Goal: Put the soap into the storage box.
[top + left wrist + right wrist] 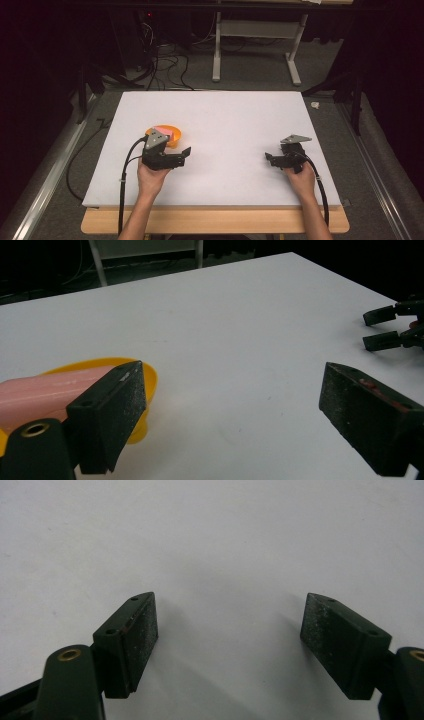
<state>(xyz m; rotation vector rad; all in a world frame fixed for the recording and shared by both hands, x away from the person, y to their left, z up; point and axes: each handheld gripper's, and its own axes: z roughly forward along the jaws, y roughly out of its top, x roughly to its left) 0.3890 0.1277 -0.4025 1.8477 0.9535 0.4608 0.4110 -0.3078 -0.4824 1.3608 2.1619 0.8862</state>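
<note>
One white table, dark room, cables on floor behind.

The left gripper has its two black jaws wide apart over the white table. A yellow bowl with something pink inside sits just behind one jaw. The other gripper is far off.

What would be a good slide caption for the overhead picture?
Two hand-held grippers, left gripper and right gripper, both open on a white table, the left beside an orange bowl holding something pink.
</note>
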